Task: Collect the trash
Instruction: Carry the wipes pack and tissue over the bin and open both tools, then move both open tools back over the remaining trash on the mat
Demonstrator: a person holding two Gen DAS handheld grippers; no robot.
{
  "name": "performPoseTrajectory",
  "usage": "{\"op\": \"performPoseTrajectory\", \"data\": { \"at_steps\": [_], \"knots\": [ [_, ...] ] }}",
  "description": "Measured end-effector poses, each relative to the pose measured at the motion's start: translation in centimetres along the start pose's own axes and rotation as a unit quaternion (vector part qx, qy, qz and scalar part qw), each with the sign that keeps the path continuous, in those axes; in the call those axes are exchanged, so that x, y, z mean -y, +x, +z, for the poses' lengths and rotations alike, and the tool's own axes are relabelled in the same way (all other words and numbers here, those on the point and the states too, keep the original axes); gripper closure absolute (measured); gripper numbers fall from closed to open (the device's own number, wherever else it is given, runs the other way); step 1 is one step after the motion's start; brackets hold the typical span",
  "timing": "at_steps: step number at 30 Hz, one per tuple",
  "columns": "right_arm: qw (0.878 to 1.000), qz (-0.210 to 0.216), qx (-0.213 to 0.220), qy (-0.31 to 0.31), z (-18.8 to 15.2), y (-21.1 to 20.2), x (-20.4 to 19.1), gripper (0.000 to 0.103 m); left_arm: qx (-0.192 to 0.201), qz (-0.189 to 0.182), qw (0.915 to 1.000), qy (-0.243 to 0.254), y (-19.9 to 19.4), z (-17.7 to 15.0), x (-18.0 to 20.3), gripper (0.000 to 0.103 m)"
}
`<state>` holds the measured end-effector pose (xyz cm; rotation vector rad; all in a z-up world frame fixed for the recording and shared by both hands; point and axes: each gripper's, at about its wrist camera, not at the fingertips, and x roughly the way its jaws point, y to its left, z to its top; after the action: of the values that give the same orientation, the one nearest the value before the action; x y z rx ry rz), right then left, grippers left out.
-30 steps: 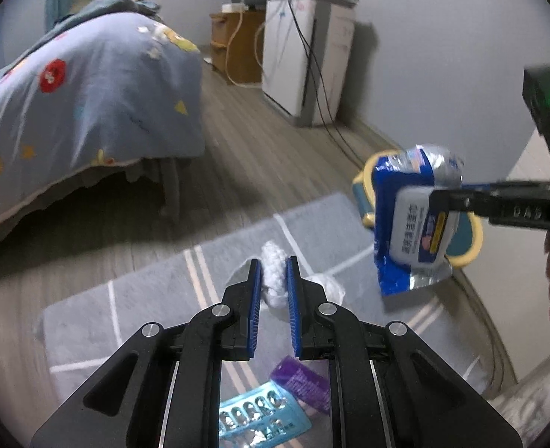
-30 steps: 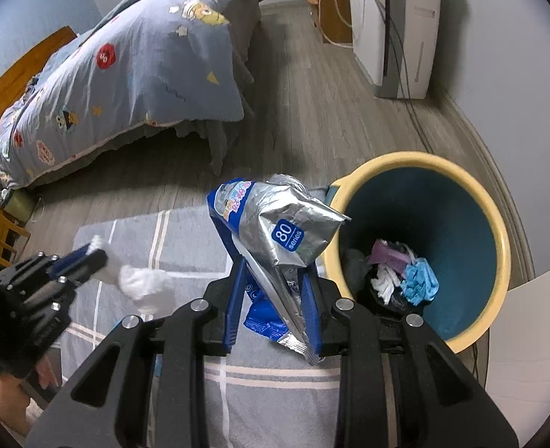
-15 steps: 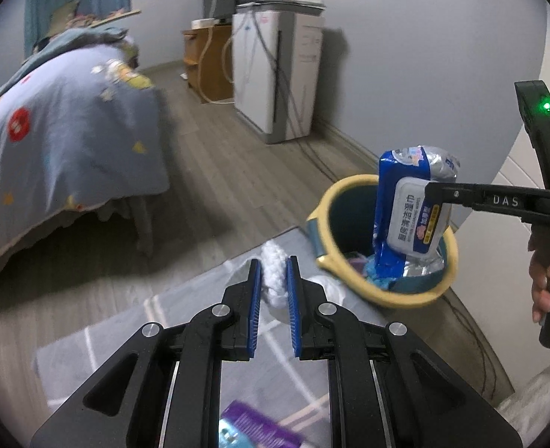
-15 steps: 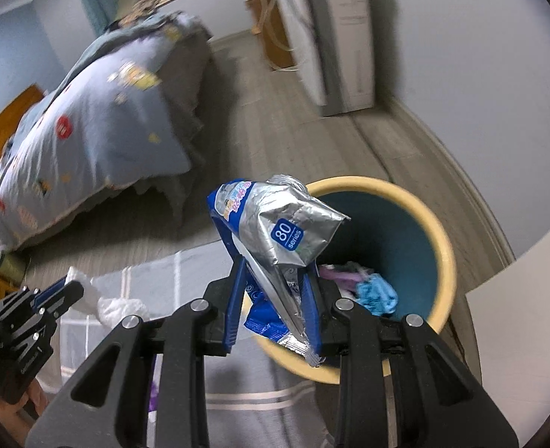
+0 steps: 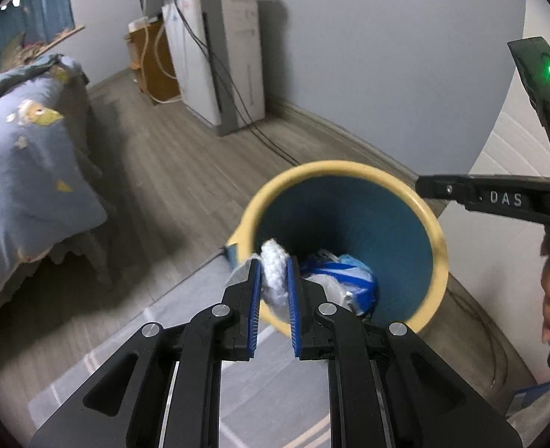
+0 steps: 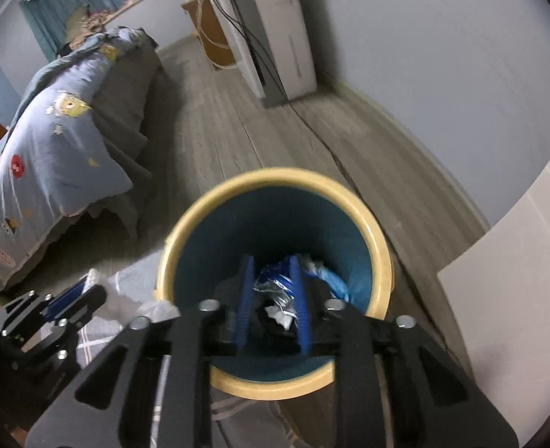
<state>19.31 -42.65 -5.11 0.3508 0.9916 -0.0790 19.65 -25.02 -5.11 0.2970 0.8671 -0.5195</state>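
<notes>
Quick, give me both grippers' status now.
Left gripper: shut on the white wad.
Right gripper: nothing between its jaws, which have just been closing.

White letters "DAS" showing on black arm of right gripper [image 5: 420, 186], reaching in from right edge of left wrist view, above far right rim of bin [image 5: 349, 167]. No other readable text showing: wrapper [image 6: 275, 280] inside bin too crumpled, print on bed cover [image 6: 51, 142] being pictures only.
</notes>
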Motion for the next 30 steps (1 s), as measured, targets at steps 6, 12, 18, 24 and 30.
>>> {"op": "performPoseTrajectory", "data": {
  "at_steps": [6, 12, 18, 24, 30],
  "knots": [
    [1.0, 0.009, -0.006, 0.019, 0.0, 0.3, 1.1, 0.084, -0.023, -0.005, 0.9997, 0.009, 3.6, 0.6, 1.8, 0.088],
    [0.999, 0.01, -0.02, 0.023, -0.2, 1.1, 1.6, 0.084, -0.037, -0.005, 0.9992, 0.012, 5.5, 0.1, 2.7, 0.088],
    [0.999, 0.008, -0.029, 0.023, -0.2, 1.6, 1.5, 0.084, -0.051, -0.001, 0.9985, 0.018, 7.2, -0.2, 3.1, 0.073],
    [0.999, 0.005, -0.033, 0.023, -0.2, 1.8, 1.5, 0.084, -0.045, 0.004, 0.9989, 0.015, 6.8, -0.6, 2.3, 0.052],
    [0.999, -0.009, -0.032, 0.025, -0.2, 1.7, 1.4, 0.059, -0.018, 0.024, 0.9995, 0.012, 4.6, -1.2, 1.1, 0.011]
  ]
}}
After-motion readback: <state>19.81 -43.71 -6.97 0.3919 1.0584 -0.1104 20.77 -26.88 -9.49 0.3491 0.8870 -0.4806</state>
